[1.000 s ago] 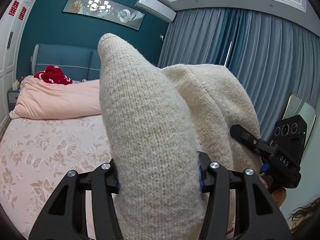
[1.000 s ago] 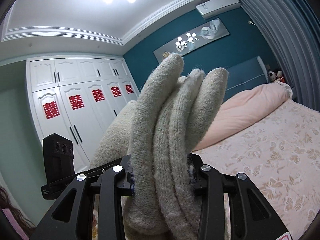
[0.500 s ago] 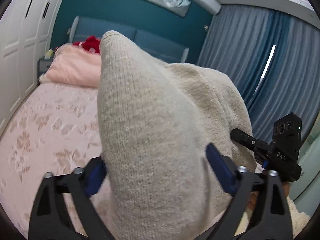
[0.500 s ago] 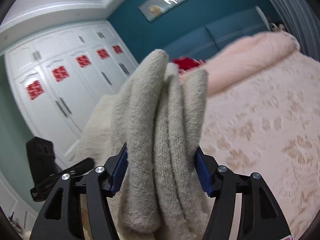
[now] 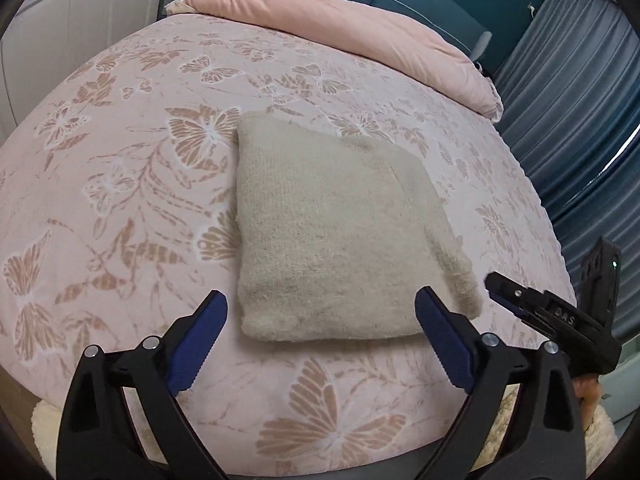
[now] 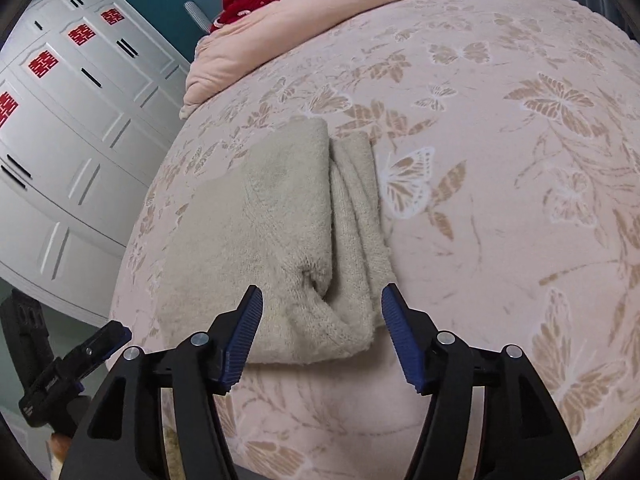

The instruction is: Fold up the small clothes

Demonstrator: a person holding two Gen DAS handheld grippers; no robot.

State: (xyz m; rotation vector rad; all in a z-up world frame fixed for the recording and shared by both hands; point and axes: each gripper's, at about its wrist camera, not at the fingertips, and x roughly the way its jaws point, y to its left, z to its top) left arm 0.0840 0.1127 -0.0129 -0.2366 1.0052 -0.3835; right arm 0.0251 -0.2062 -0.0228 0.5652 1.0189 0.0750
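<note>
Folded beige knit garment lies flat on the bed, on the pink butterfly-print cover, near the front edge and well short of the rolled pink duvet at the head end. Left gripper hovers over the front edge of the bundle, jaws spread wide after just opening, blue pads standing clear on either side of the front edge, nothing between them pressed. In the left wrist view the bundle reads as a rough rectangle, left edge straight, right front corner thicker and fluffier, a fold seam running down the right third. Right gripper also has its jaws apart, having just been opening; the front right corner of the garment sits between the pads but neither pad presses on it, small gaps visible both sides. Right wrist view shows stacked layers along the right side of the bundle, several knit folds side by side, with a pocket-like opening at the near corner. Each gripper shows at the edge of the other's view, right one just beside the bundle's right front corner. Red item sits on the duvet by the blue headboard; white wardrobe with red emblems to the left, grey-blue curtains on the right
</note>
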